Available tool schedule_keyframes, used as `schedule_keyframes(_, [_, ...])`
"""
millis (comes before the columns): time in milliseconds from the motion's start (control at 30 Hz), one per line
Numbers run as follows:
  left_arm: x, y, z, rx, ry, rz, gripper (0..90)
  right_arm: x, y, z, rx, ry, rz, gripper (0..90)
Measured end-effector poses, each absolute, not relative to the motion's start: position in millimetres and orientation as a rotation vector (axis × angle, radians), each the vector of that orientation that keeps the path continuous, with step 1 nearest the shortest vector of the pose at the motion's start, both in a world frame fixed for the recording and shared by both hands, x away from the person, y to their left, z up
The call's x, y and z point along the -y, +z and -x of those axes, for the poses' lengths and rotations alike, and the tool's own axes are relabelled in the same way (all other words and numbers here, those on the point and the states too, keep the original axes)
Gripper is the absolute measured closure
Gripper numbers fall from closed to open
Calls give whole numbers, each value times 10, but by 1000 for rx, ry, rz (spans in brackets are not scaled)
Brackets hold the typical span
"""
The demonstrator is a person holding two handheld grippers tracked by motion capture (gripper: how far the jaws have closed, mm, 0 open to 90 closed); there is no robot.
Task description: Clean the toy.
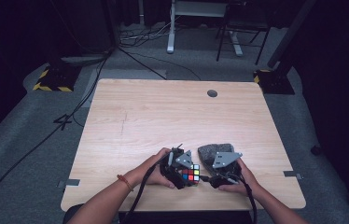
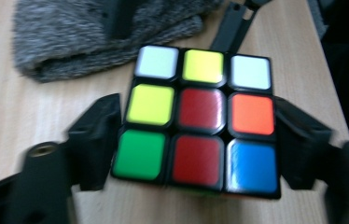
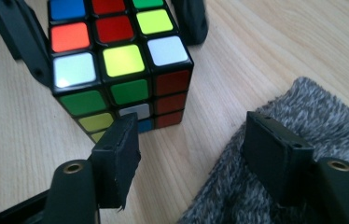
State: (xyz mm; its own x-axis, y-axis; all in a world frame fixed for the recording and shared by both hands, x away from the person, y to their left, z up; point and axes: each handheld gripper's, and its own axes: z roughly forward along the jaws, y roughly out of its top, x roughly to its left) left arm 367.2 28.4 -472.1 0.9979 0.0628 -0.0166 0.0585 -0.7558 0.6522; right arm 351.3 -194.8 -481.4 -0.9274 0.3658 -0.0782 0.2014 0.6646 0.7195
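Observation:
A scrambled Rubik's cube [image 1: 192,171] [image 2: 200,116] [image 3: 116,60] sits near the front edge of the wooden table [image 1: 163,112]. My left gripper [image 1: 187,176] [image 2: 198,112] is shut on it, with one black jaw pressed against each side. A grey fuzzy cloth [image 1: 212,150] [image 2: 98,32] [image 3: 312,135] lies just right of the cube. My right gripper [image 1: 206,179] [image 3: 191,135] stands open, pointing at the cube's near corner from a short distance. Its left jaw is close to the cube's lower edge and its right jaw is over the cloth. Nothing is between its jaws.
A round cable hole [image 1: 212,93] marks the table's far right. Beyond the table are desk legs [image 1: 170,28], floor cables [image 1: 144,37] and two yellow-black striped stand bases [image 1: 53,79]. The person's forearms come in over the front edge.

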Motion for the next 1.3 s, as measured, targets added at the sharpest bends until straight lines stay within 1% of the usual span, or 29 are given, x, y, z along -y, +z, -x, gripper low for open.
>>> schedule_keyframes(33, [-273, -4732, -3670, -74, -5, -2429, 278, 1948, -4814, -3513, -2664, 1113, -460, 365])
schedule_keyframes(67, [-270, -4742, -3664, -72, -3, -2424, 304, 1942, -4802, -3510, -2657, 1124, -461, 370])
schedule_keyframes(167, [-292, -4759, -3667, -70, -11, -2413, 317, 1936, -4800, -3509, -2650, 1131, -466, 375])
schedule_keyframes(333, [-303, -4781, -3665, -67, -19, -2412, 321, 1921, -4790, -3512, -2642, 1155, -479, 386])
schedule_keyframes(467, [-284, -4757, -3641, -40, 24, -2438, 332, 1895, -4776, -3510, -2635, 1159, -484, 390])
schedule_keyframes(600, [-286, -4719, -3621, -55, 89, -2414, 333, 1920, -4734, -3513, -2598, 1188, -512, 417])
schedule_keyframes(667, [-300, -4692, -3632, -67, 79, -2372, 333, 1957, -4689, -3518, -2584, 1224, -520, 417])
schedule_keyframes(733, [-298, -4672, -3629, -66, 103, -2346, 332, 1977, -4650, -3521, -2566, 1237, -525, 418])
schedule_keyframes(900, [-265, -4686, -3633, -61, 80, -2323, 328, 1990, -4621, -3519, -2550, 1254, -525, 430])
schedule_keyframes(933, [-253, -4697, -3623, -66, 71, -2331, 327, 1980, -4615, -3516, -2544, 1262, -512, 447])
schedule_keyframes(1100, [-200, -4707, -3601, -47, 94, -2326, 319, 1942, -4544, -3504, -2523, 1293, -492, 457])
schedule_keyframes(1200, [-206, -4701, -3598, -51, 87, -2312, 304, 1896, -4523, -3506, -2516, 1288, -490, 477])
schedule_keyframes(1300, [-209, -4691, -3601, -52, 84, -2286, 318, 1865, -4516, -3500, -2521, 1290, -485, 475])
